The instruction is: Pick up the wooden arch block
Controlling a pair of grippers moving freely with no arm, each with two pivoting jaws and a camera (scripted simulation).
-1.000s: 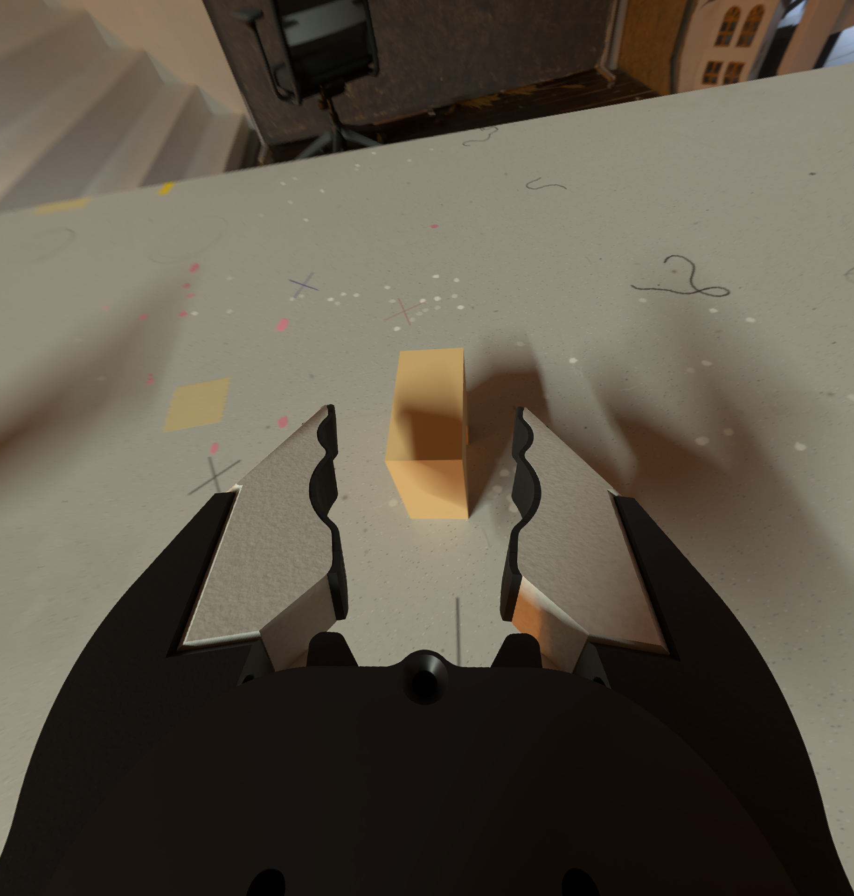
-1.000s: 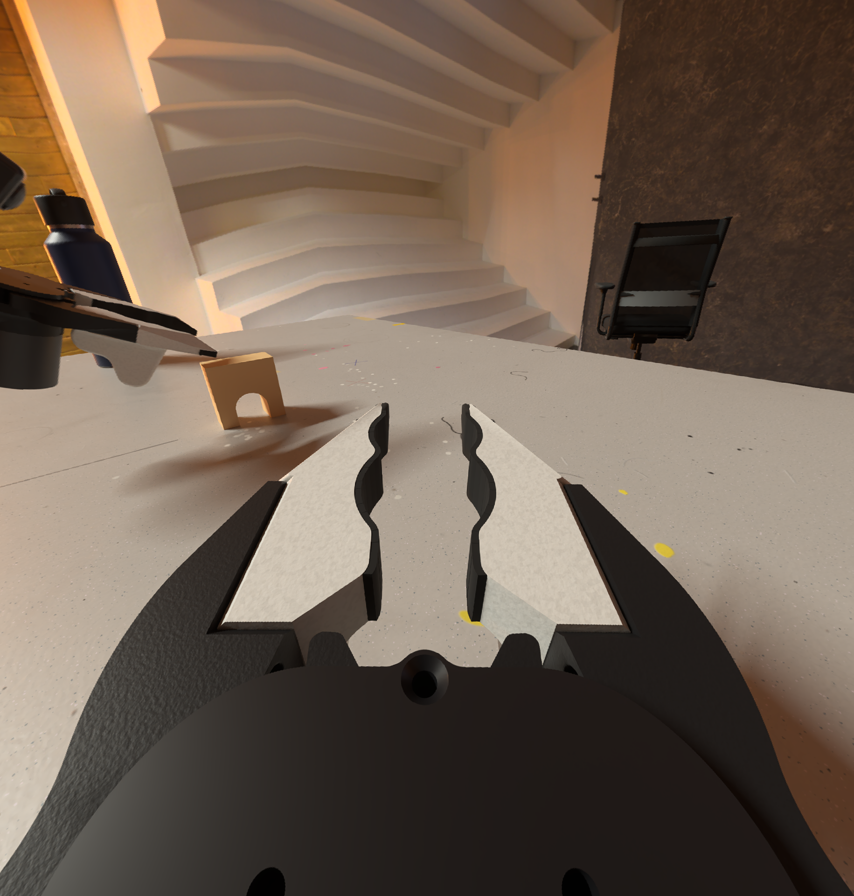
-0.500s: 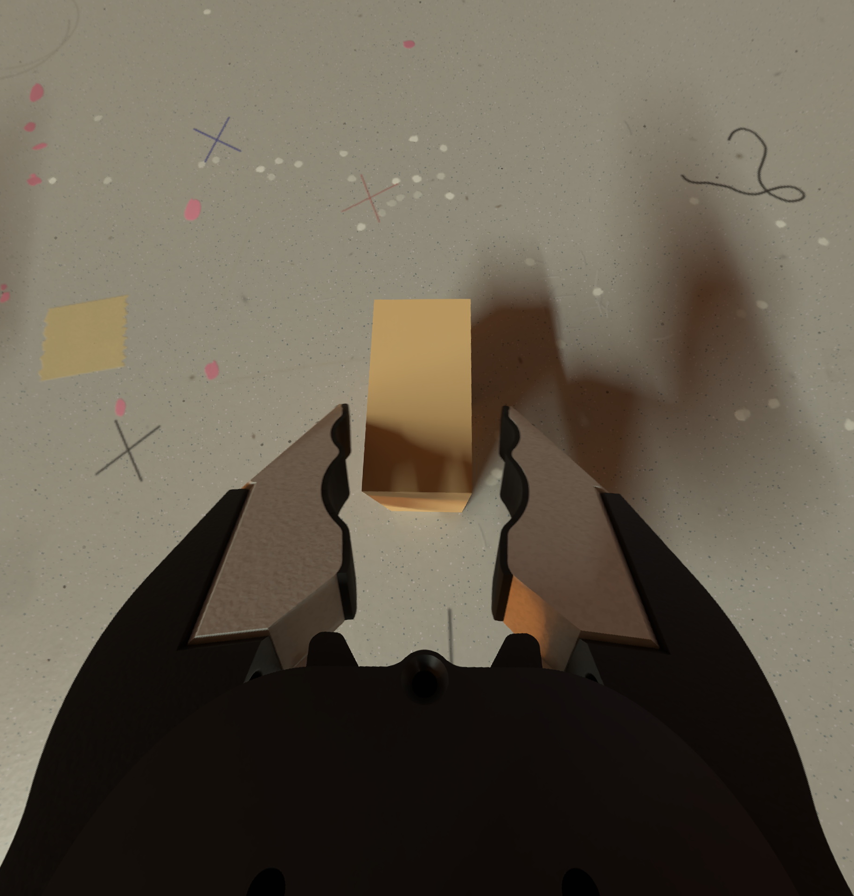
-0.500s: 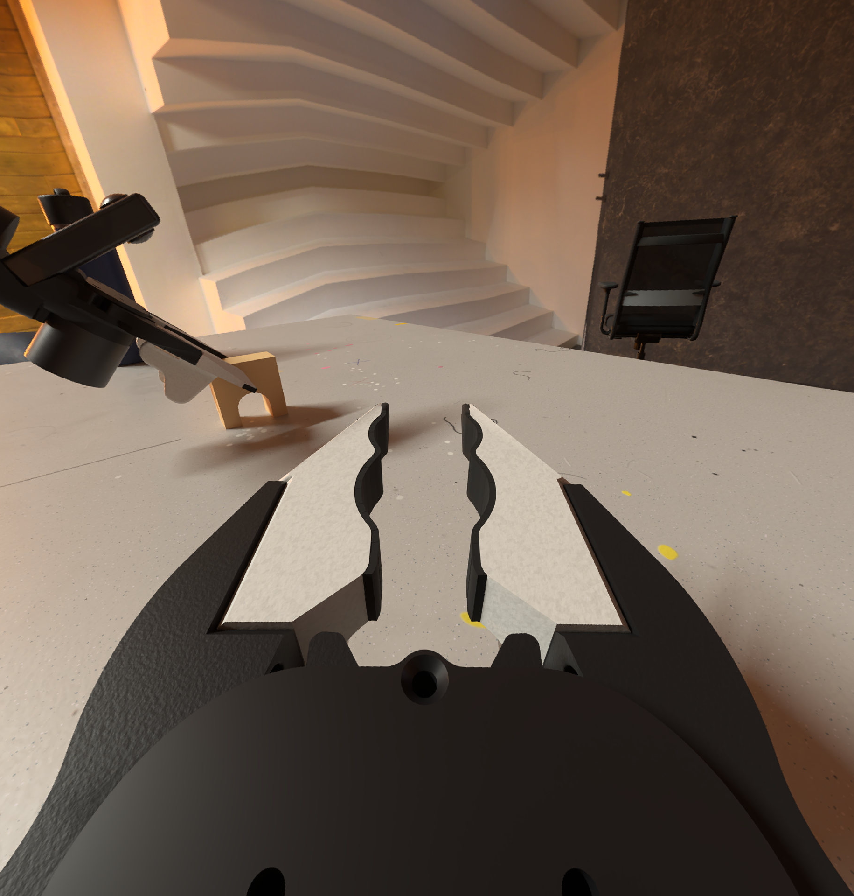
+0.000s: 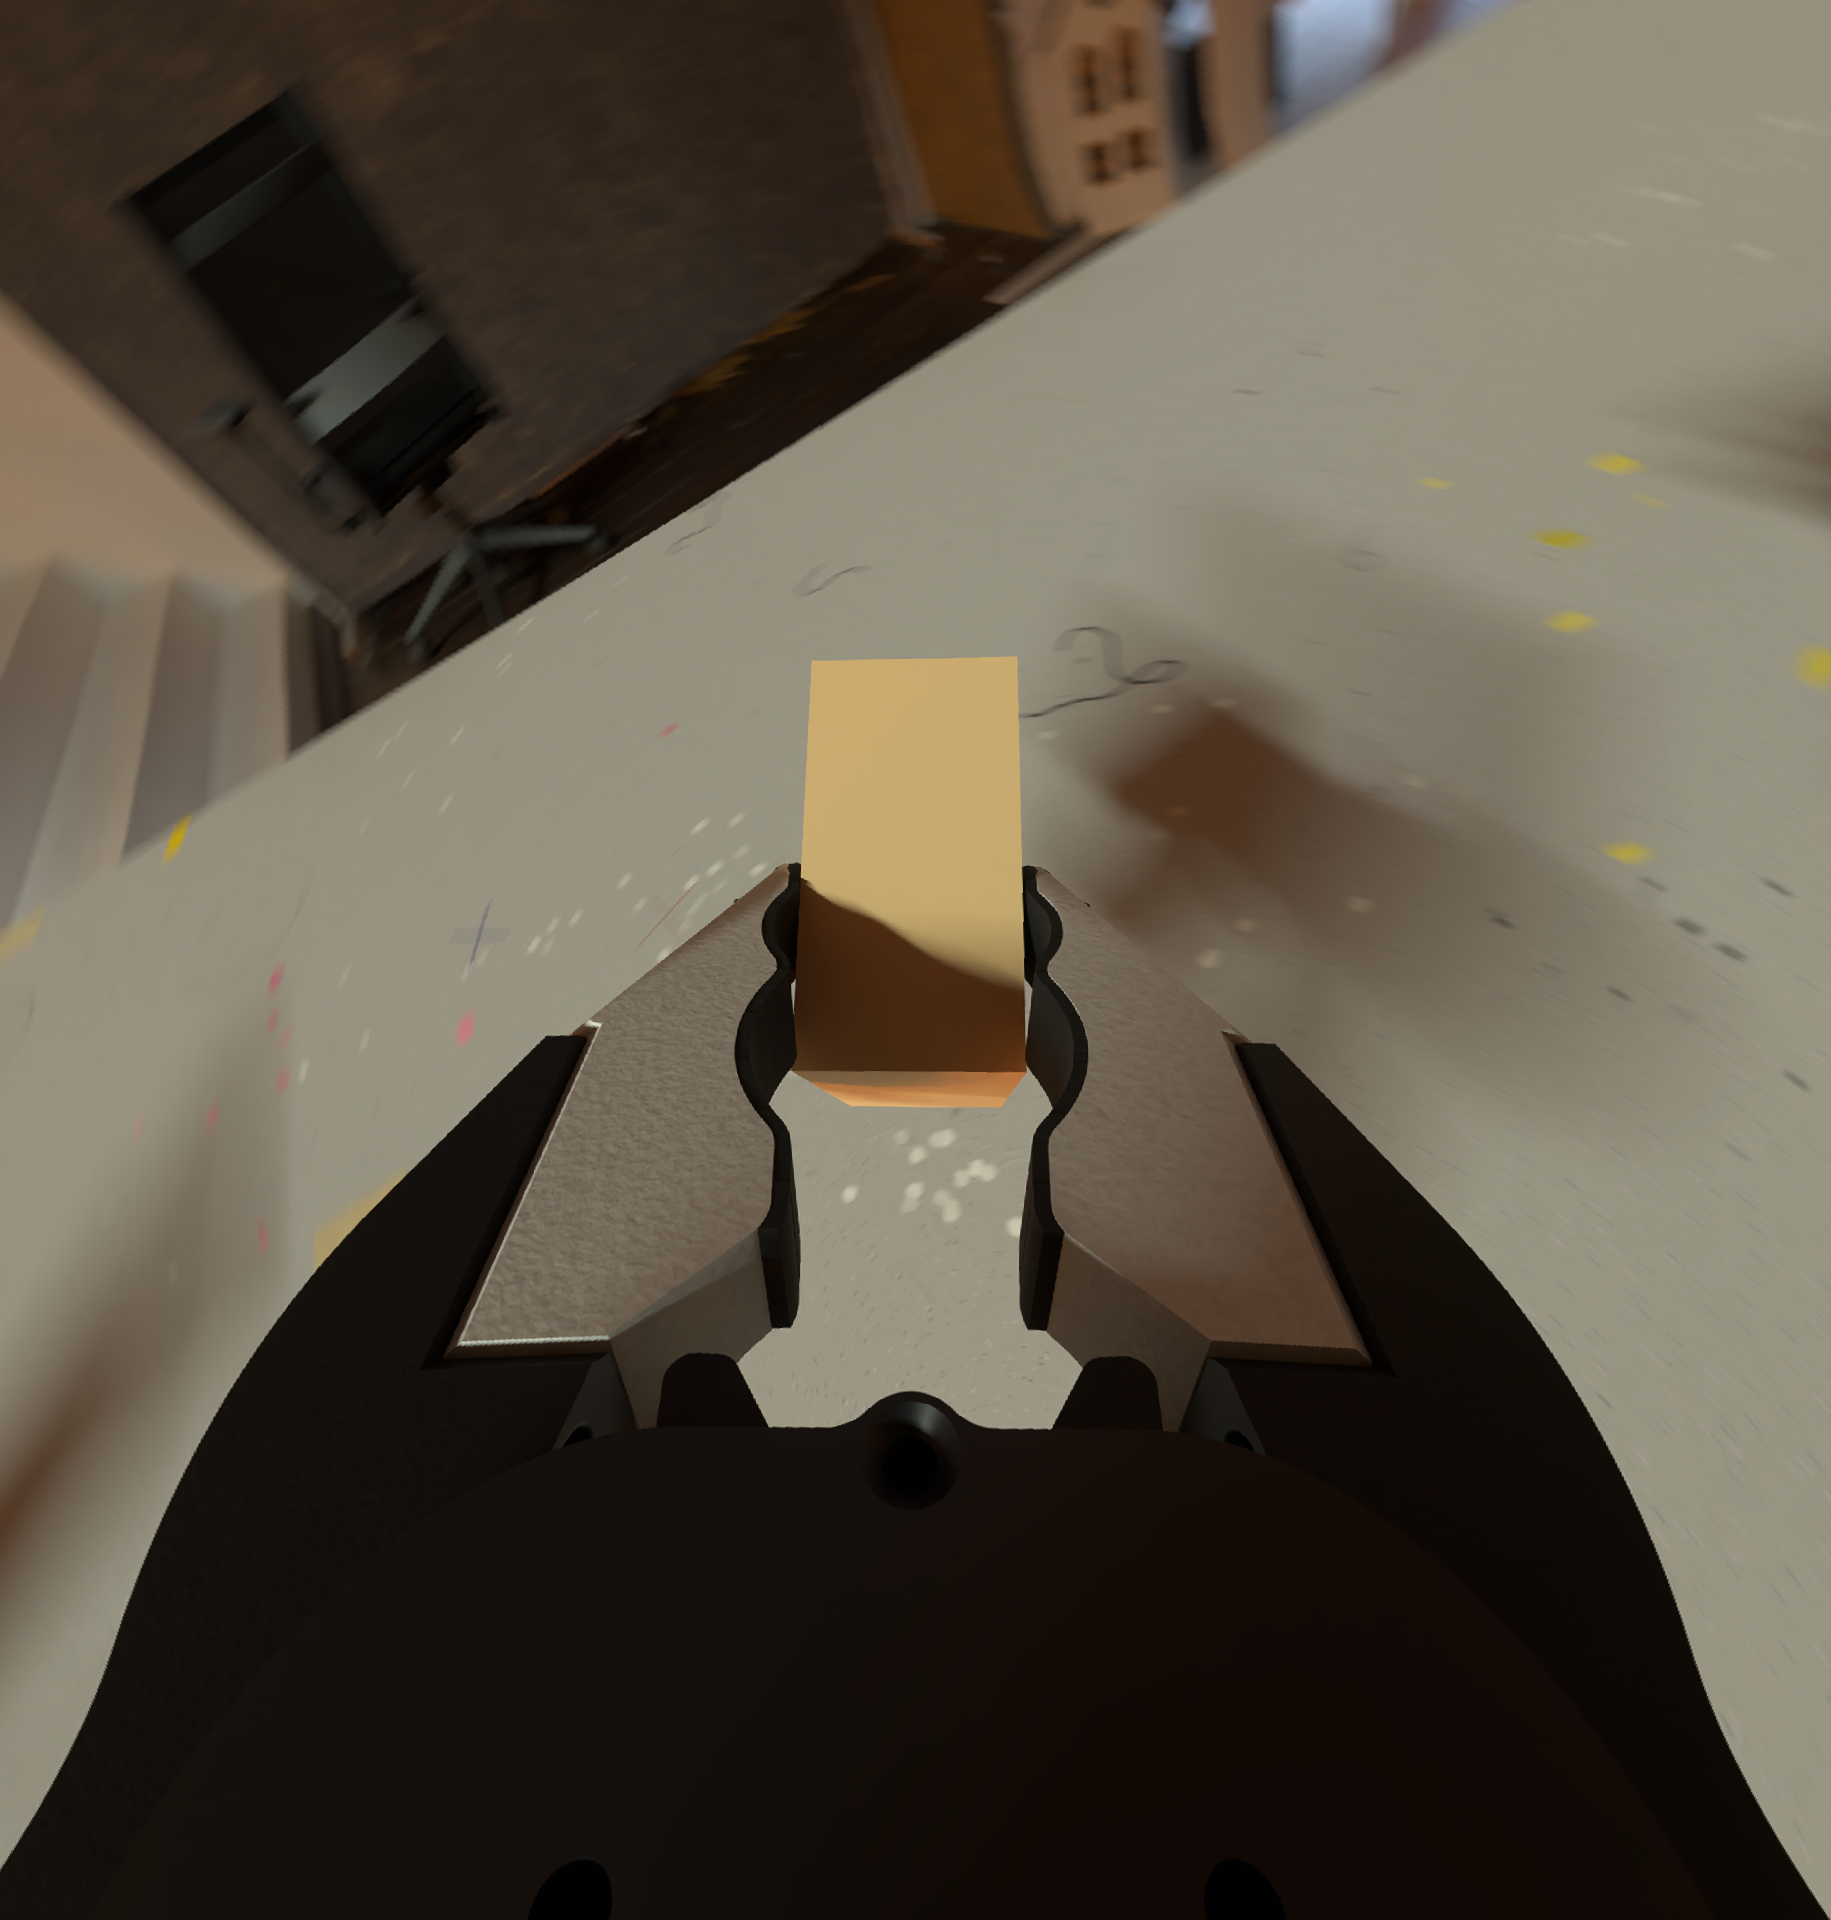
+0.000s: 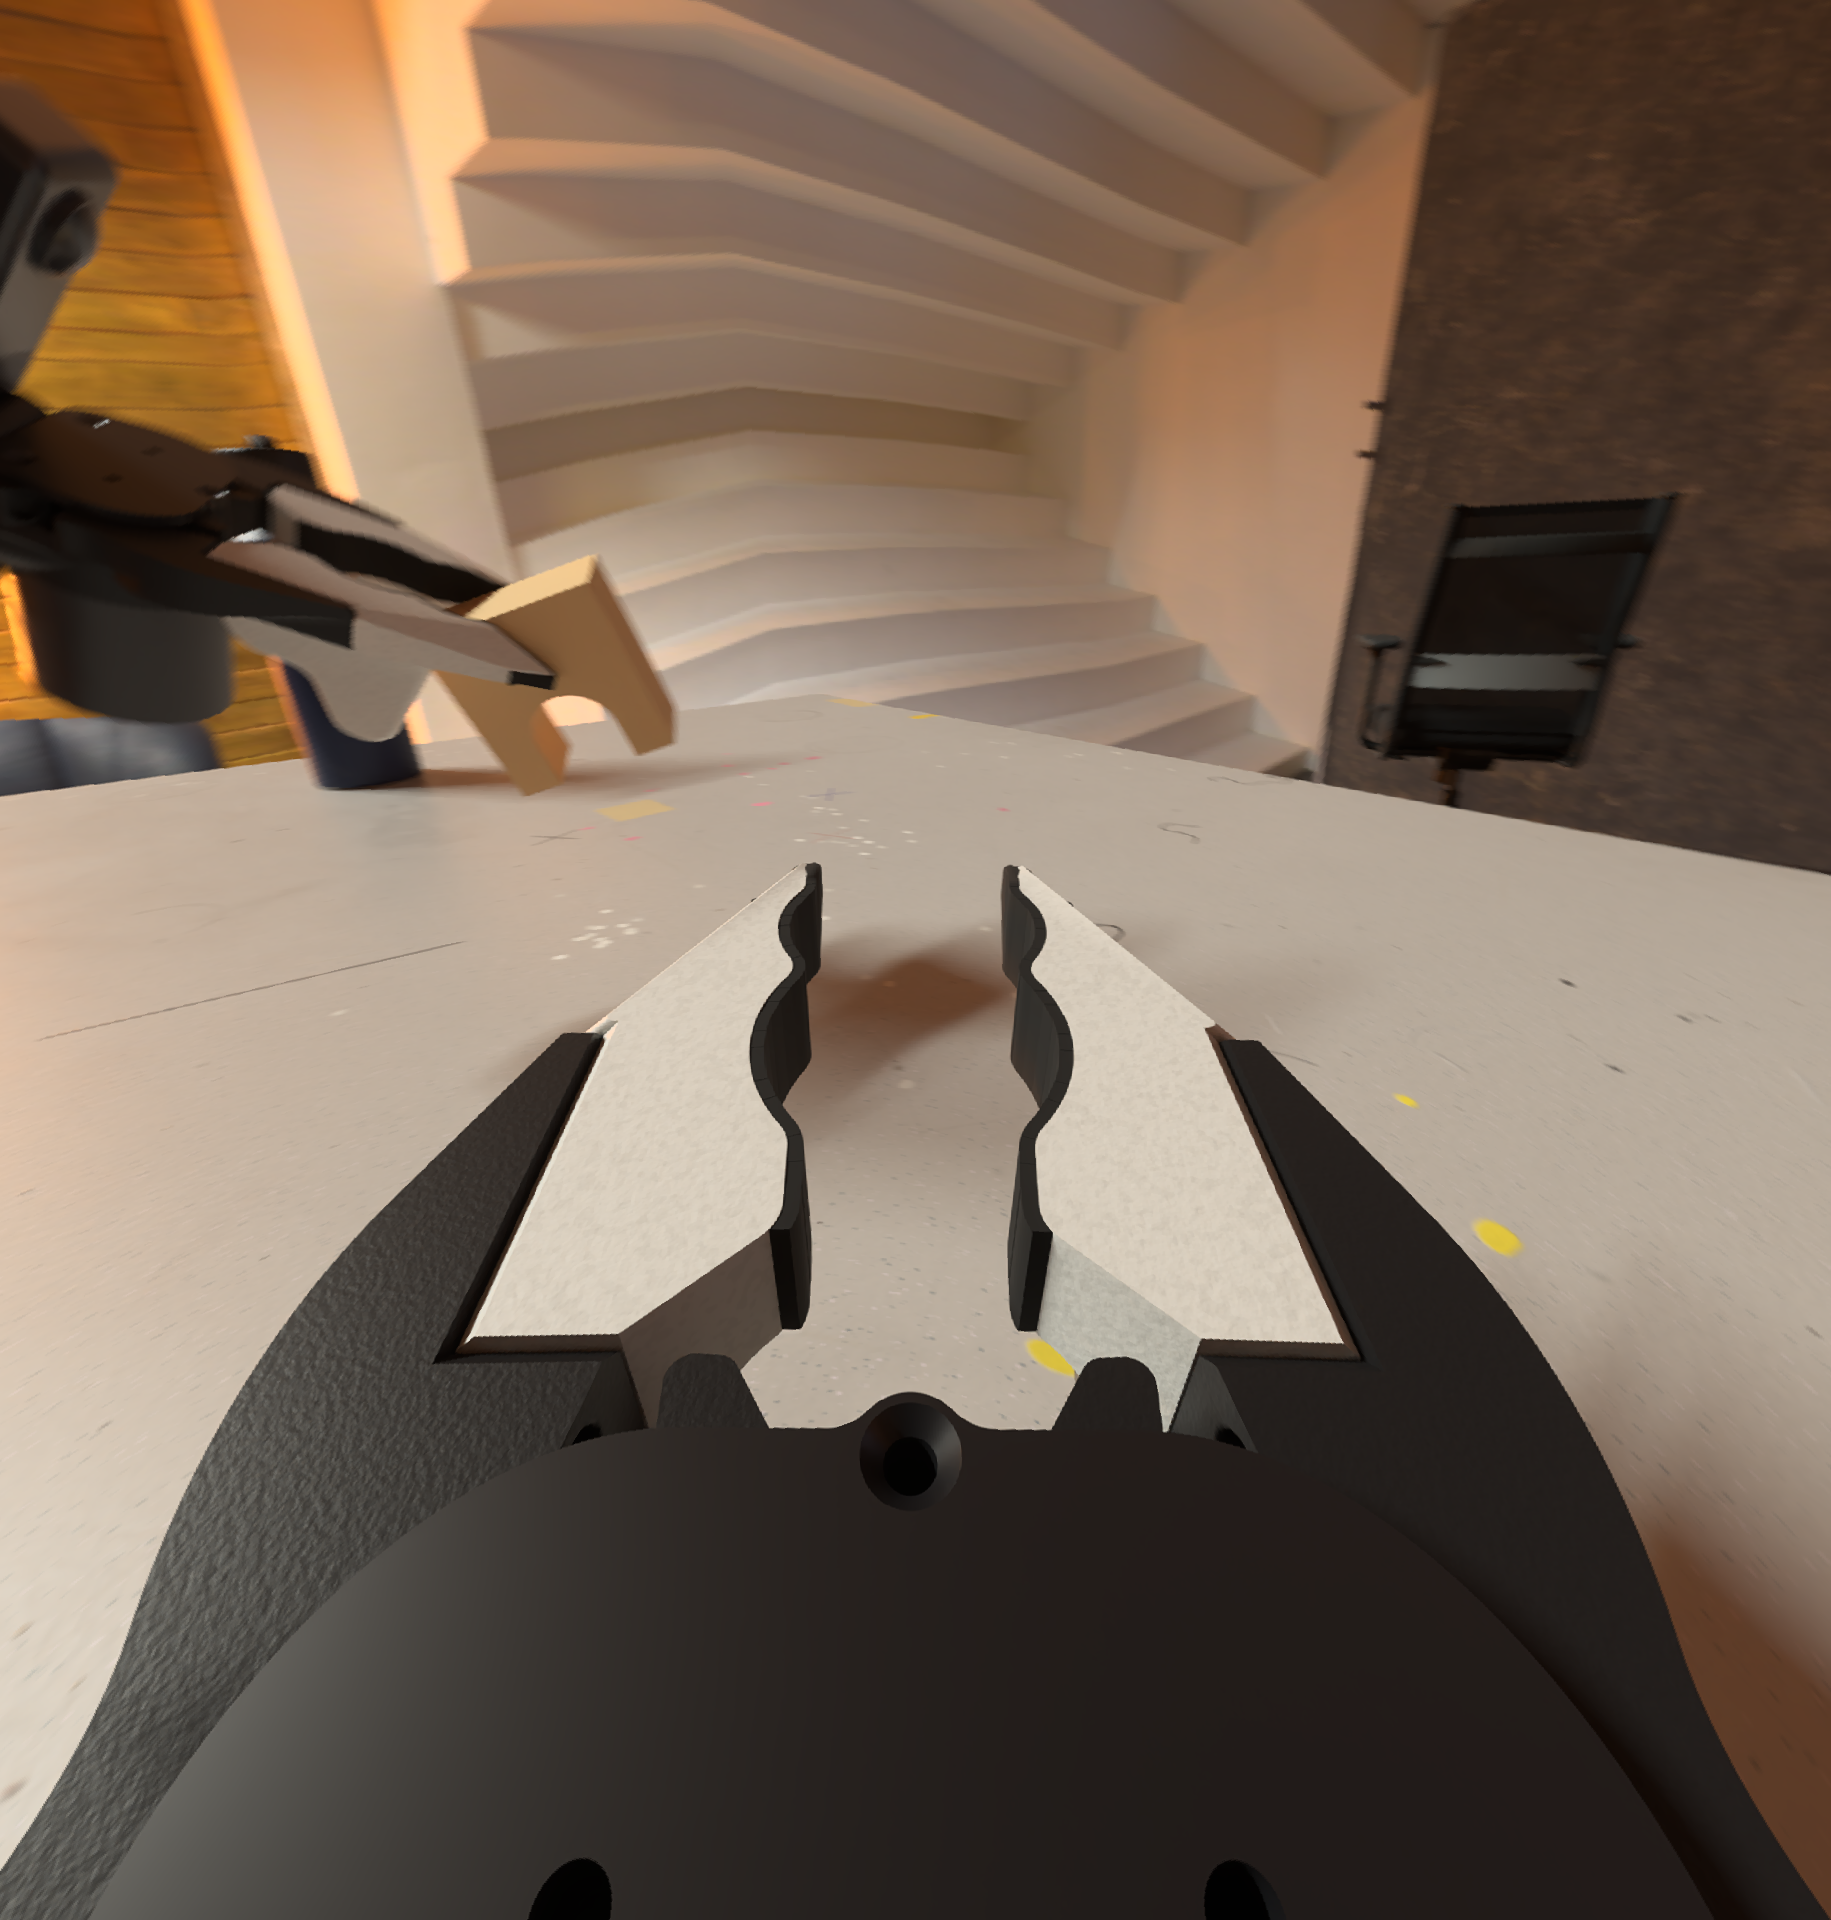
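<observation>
The wooden arch block [image 5: 911, 821] is a light tan block. My left gripper [image 5: 911, 883] is shut on it, its jaws pressed on both long sides, and holds it tilted above the table [image 5: 1410, 1039]. In the right wrist view the block [image 6: 578, 665] hangs in the air at the far left, arch opening down, gripped by the left gripper [image 6: 495, 634]. My right gripper [image 6: 909, 883] is open and empty, low over the table near the middle.
A dark bottle [image 6: 360, 738] stands at the table's far left, behind the left gripper. A black office chair [image 6: 1513, 644] and a staircase [image 6: 838, 416] are beyond the table. Small paint marks and a yellow patch [image 6: 630, 810] dot the table.
My left gripper closed on the arch block and lifted it off the table, tilting it. My right gripper stayed open and shifted its view a little.
</observation>
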